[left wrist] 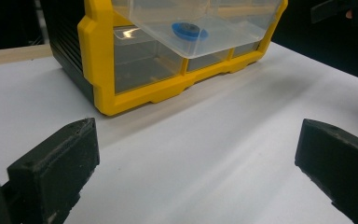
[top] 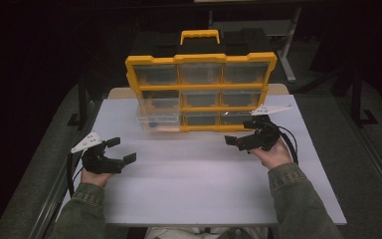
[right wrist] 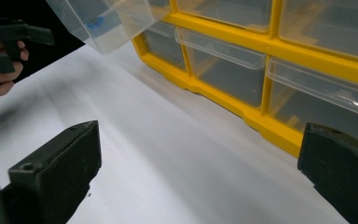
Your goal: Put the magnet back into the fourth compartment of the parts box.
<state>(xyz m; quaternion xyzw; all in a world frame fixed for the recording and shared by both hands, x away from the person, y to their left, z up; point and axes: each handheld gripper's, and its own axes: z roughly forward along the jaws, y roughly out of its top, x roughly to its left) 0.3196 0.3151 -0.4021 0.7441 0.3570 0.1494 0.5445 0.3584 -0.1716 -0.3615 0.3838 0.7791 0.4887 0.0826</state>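
Both grippers, left [top: 122, 151] and right [top: 235, 141], spread, empty; clear drawer [top: 157, 115] pulled out, blue disc [left wrist: 189, 32] inside.

Left tool [top: 122, 150] and right tool [top: 235, 140] both gape wide, empty.

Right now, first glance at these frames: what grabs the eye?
The yellow organizer cabinet stands upright at the far side of the white table, its grid of clear drawers facing the person. One clear drawer at its left is pulled well out, with a small blue disc lying inside. The left gripper and the right gripper hang open over the table, apart from the cabinet.
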